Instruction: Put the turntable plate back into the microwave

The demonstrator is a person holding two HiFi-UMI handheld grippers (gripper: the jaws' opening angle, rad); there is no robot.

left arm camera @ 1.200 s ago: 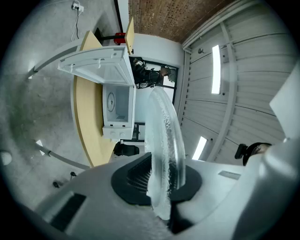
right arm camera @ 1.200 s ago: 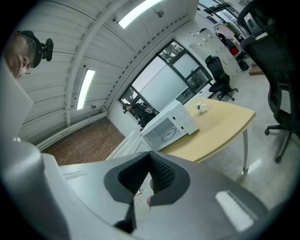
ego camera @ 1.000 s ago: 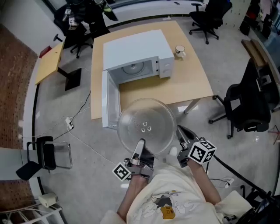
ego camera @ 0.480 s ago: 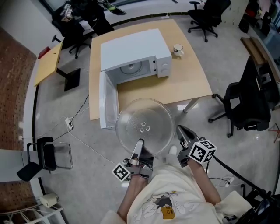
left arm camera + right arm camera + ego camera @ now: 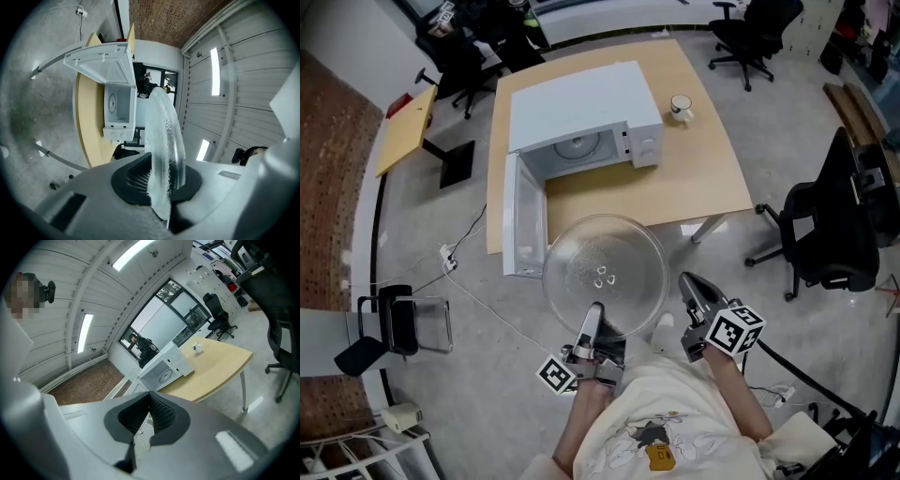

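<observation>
The clear glass turntable plate (image 5: 605, 272) hangs level in front of me, above the floor and short of the table. My left gripper (image 5: 593, 322) is shut on its near rim. In the left gripper view the plate (image 5: 164, 131) stands edge-on between the pads. The white microwave (image 5: 581, 112) sits on the wooden table (image 5: 675, 187) with its door (image 5: 521, 225) swung open to the left and its cavity (image 5: 579, 147) showing. My right gripper (image 5: 686, 281) is shut and empty, just right of the plate; its pads (image 5: 157, 414) meet with nothing between them.
A white mug (image 5: 681, 106) stands on the table right of the microwave. Black office chairs (image 5: 834, 225) are at the right, and another chair (image 5: 394, 328) is at the left. A cable (image 5: 469, 291) runs across the floor near the open door.
The view has drifted a little, so the microwave and plate sit slightly further left. Both grips look the same as before.
</observation>
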